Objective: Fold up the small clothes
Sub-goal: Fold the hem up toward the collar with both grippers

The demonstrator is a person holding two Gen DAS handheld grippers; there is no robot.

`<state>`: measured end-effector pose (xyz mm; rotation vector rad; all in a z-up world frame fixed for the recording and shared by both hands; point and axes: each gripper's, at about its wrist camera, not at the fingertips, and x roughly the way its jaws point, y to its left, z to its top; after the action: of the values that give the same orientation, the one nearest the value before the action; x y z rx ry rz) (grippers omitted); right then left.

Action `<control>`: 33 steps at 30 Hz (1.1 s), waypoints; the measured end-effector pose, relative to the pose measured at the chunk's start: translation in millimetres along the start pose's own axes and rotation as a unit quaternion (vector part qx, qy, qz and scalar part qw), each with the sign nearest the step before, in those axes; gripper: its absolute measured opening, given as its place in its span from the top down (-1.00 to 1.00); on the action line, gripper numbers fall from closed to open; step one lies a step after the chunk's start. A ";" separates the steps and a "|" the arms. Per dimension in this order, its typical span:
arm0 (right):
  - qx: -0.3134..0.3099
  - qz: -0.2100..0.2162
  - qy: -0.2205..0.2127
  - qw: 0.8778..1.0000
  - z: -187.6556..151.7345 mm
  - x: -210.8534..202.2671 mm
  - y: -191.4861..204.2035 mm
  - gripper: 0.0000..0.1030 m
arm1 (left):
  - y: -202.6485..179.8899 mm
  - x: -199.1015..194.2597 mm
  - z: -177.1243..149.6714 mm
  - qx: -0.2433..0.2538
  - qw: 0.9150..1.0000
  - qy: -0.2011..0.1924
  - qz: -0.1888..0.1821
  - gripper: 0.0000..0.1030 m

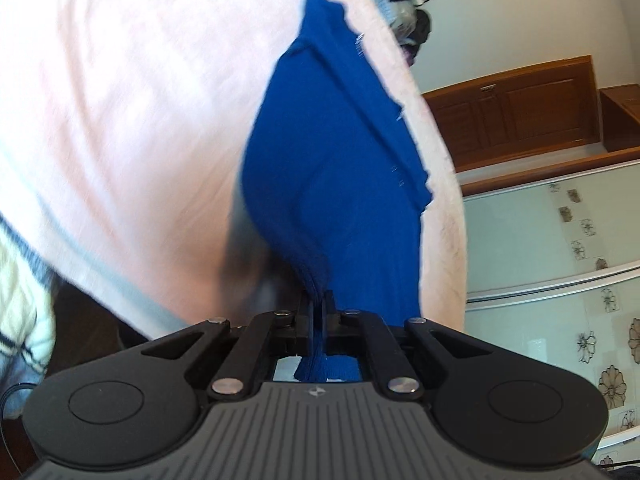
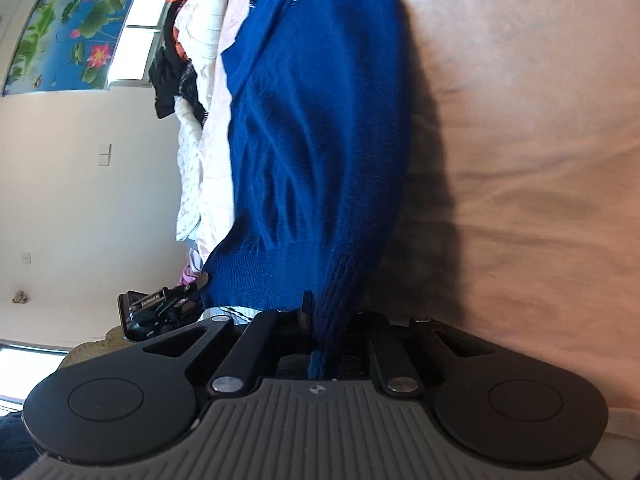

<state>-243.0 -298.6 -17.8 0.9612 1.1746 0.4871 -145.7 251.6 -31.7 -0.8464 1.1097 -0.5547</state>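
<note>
The left gripper (image 1: 319, 304) sits at the near edge of its view with a bunched edge of the sweater (image 1: 328, 168) pinched between its fingers. The sweater stretches from there toward the far side, lying over the bed sheet (image 1: 120, 120), which spreads to its left and right. A heap of clothes (image 1: 412, 12) lies at the far right end of the bed, and a wooden cabinet (image 1: 516, 116) stands to the right, beyond the bed.

In the right wrist view, the right gripper (image 2: 320, 312) clamps another sweater (image 2: 316, 120) edge, near. The bed sheet (image 2: 520, 160) extends right of the sweater. A pile of laundry (image 2: 192, 80) lies left of it, and a wall poster (image 2: 72, 36) hangs far left.
</note>
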 end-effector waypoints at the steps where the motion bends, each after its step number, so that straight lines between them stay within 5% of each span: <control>1: -0.003 0.003 0.000 1.000 1.6 -1.0 3.4 0.80 | -5.4 -7.1 3.3 0.011 1.000 -0.010 -0.007 0.94; 6: 0.015 -0.007 0.004 1.000 0.3 -6.3 -2.7 0.80 | -4.3 -11.2 2.4 -0.002 1.000 -0.008 -0.005 0.94; 15: -0.027 0.087 -0.049 0.995 54.9 -17.6 44.4 0.80 | -44.3 0.3 51.0 0.019 0.996 -0.049 -0.068 0.94; 21: -0.082 0.131 -0.121 0.980 152.4 -21.9 78.4 0.80 | -74.1 44.9 133.1 0.022 0.985 -0.112 -0.133 0.94; 24: -0.073 0.144 -0.154 0.975 217.4 -17.4 75.7 0.80 | -88.3 82.2 187.2 0.026 0.983 -0.123 -0.135 0.94; 33: 0.013 0.093 -0.185 0.978 382.8 40.4 31.7 0.79 | -82.1 196.2 308.0 -0.038 0.991 -0.122 -0.047 0.94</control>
<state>130.0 -393.6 14.2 1.1350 0.7616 0.4183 214.2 150.8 -10.9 -1.0089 0.8753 -0.4748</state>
